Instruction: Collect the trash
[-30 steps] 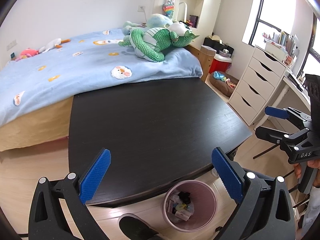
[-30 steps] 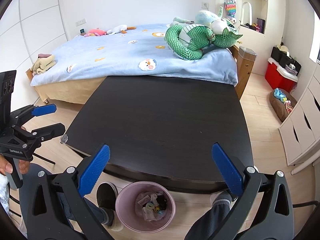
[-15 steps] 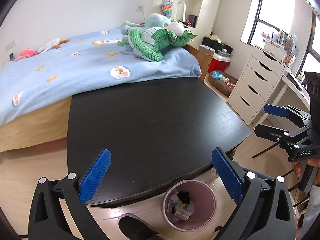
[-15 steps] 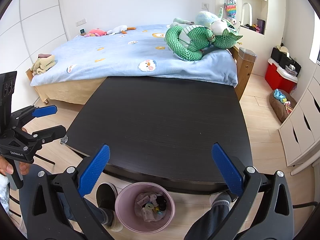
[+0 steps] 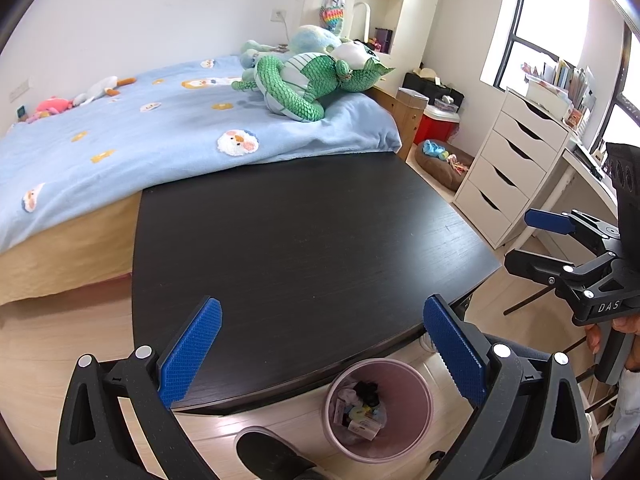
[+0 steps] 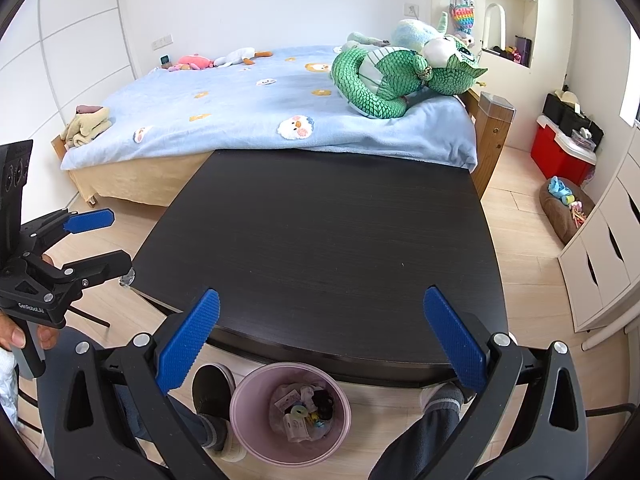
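A pink trash bin (image 5: 380, 408) stands on the floor under the near edge of the black table (image 5: 304, 240); it holds several pieces of trash (image 6: 306, 410). It also shows in the right wrist view (image 6: 290, 412). My left gripper (image 5: 322, 354) is open and empty above the table's near edge. My right gripper (image 6: 320, 344) is open and empty, also above the near edge. Each gripper shows in the other's view: the right one at the right (image 5: 536, 242), the left one at the left (image 6: 102, 240). The table top is bare.
A bed (image 6: 256, 108) with a blue blanket and a green plush dragon (image 6: 396, 76) stands behind the table. White drawers (image 5: 516, 172) and a red box (image 6: 560, 152) are at the right. The person's feet (image 6: 214, 396) are beside the bin.
Both grippers have stayed open and nearly still; the left wrist view has shifted slightly, with the bed and toys a little lower in frame.
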Motion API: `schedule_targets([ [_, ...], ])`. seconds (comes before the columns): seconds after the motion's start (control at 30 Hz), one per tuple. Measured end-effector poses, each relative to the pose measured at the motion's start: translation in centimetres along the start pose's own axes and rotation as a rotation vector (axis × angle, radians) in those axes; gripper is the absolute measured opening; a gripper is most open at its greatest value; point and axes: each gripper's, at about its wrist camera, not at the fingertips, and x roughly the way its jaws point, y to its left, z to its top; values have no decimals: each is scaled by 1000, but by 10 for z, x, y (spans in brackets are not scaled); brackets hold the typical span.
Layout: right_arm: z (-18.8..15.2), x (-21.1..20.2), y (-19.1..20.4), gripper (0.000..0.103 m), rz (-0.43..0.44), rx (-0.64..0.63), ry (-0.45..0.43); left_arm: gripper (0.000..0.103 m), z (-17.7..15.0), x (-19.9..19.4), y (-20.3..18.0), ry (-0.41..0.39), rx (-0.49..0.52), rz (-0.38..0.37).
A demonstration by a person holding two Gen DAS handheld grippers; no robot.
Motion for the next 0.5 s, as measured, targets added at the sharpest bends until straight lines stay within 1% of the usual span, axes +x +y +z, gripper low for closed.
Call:
schedule_targets([
  [0.5,1,1,0,100,0,-2,0,97,-1,1,-1,0,3,-2],
])
